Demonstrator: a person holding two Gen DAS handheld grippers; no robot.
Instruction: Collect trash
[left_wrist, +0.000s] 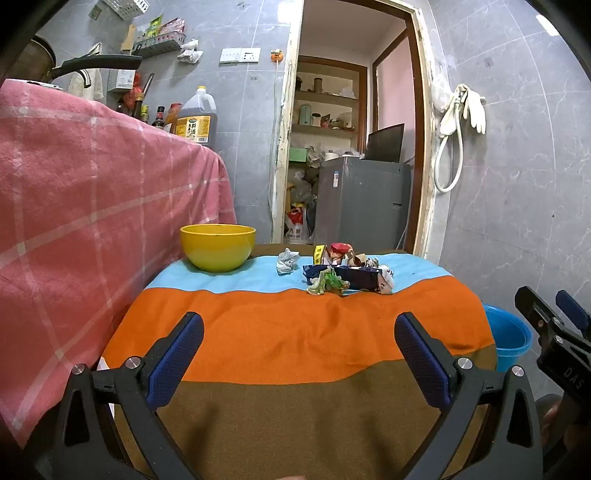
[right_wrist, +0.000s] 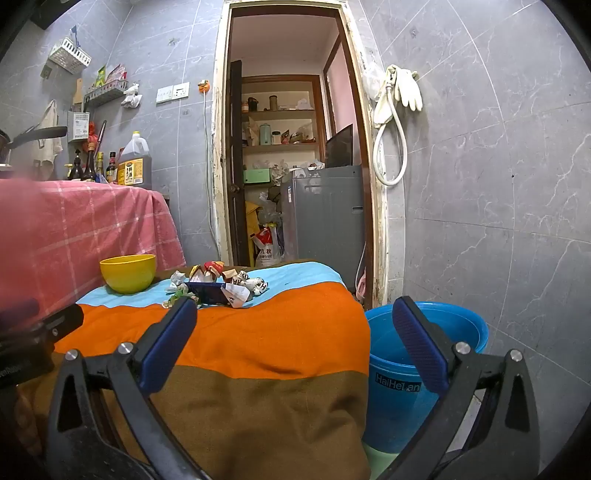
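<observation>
Grey tiled walls and an open doorway back our striped table (left_wrist: 295, 332); beside its right edge we see a blue bucket (right_wrist: 424, 354), placed there, we judge, to receive rubbish; a yellow bowl (left_wrist: 218, 251) sits at the far left. We hold the left gripper (left_wrist: 299, 354) and right gripper (right_wrist: 295, 343) spread and empty, well short of the trash pile (left_wrist: 343, 271) at the far end; its crumpled pieces overlap, so we cannot count them.

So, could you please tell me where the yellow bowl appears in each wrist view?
Left wrist view: the yellow bowl sits left of centre, on the blue stripe of the cloth.
Right wrist view: the yellow bowl sits at far left, mid-height.
Shared landmark: the trash pile lies to its right.
</observation>
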